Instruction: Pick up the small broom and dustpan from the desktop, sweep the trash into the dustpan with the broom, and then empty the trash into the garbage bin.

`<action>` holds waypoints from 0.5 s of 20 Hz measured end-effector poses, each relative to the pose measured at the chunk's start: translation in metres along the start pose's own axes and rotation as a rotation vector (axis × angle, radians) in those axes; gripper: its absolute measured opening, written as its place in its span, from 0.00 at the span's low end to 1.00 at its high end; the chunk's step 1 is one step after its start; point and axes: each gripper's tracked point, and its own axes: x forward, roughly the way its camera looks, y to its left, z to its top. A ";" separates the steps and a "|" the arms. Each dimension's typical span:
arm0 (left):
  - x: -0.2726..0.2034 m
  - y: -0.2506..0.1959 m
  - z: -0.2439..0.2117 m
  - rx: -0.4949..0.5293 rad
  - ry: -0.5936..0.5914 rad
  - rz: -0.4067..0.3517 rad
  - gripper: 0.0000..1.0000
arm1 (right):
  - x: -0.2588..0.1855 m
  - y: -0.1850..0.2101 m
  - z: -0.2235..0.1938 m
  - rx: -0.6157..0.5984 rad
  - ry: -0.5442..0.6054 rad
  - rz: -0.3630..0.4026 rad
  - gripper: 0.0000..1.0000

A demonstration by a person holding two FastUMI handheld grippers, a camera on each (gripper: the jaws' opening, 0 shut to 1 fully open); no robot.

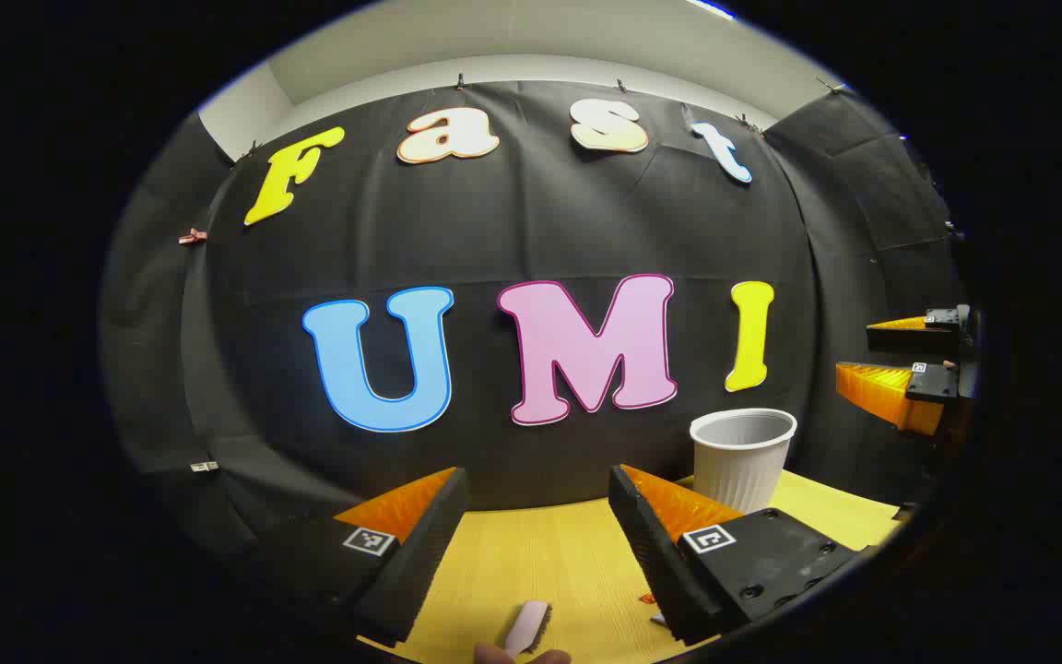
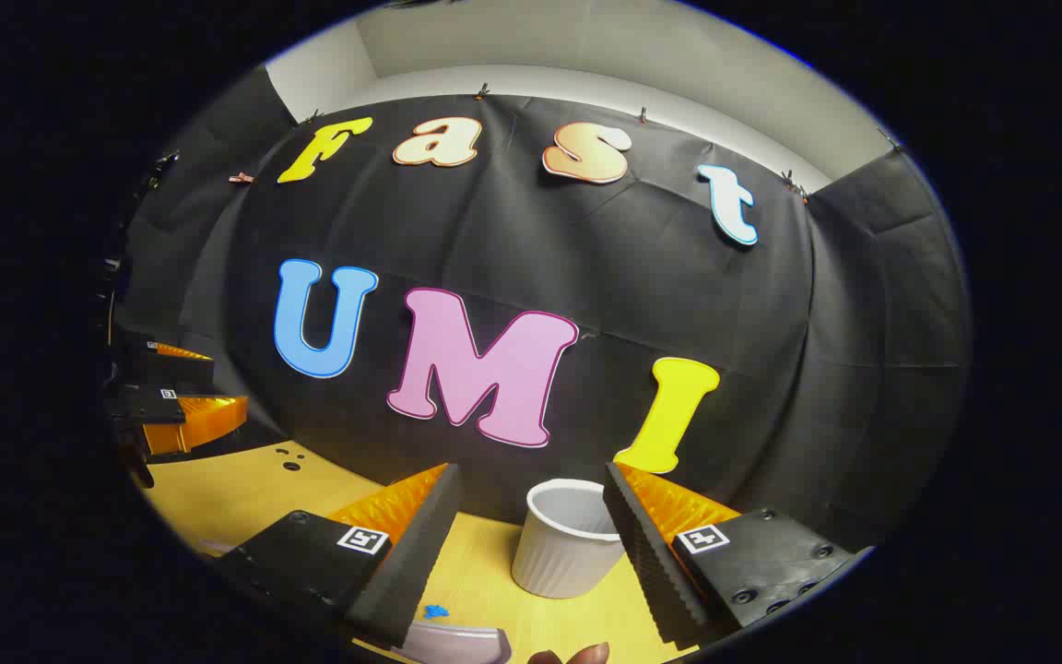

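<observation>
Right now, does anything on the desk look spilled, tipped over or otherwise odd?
Nothing looks tipped or damaged. The white bin stands upright on the yellow desk. A small blue scrap lies loose on the wood near the pale dustpan, presumably the trash meant for sweeping.

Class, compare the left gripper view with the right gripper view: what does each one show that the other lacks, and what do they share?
Left gripper view alone: a small broom lying on the desktop between the open left gripper.

Right gripper view alone: a blue scrap, a pale dustpan edge and two dark holes in the desktop.

Shared: the white ribbed bin, the yellow desktop, and the other gripper off to the side, like the right gripper.
</observation>
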 end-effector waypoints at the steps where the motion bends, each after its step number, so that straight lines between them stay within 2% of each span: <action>1: 0.001 0.000 0.000 0.001 0.000 0.000 0.97 | 0.000 0.000 0.001 -0.002 0.000 0.003 0.96; 10: 0.002 -0.002 0.000 0.013 0.001 -0.014 0.97 | 0.001 -0.003 0.000 0.008 -0.001 0.002 0.97</action>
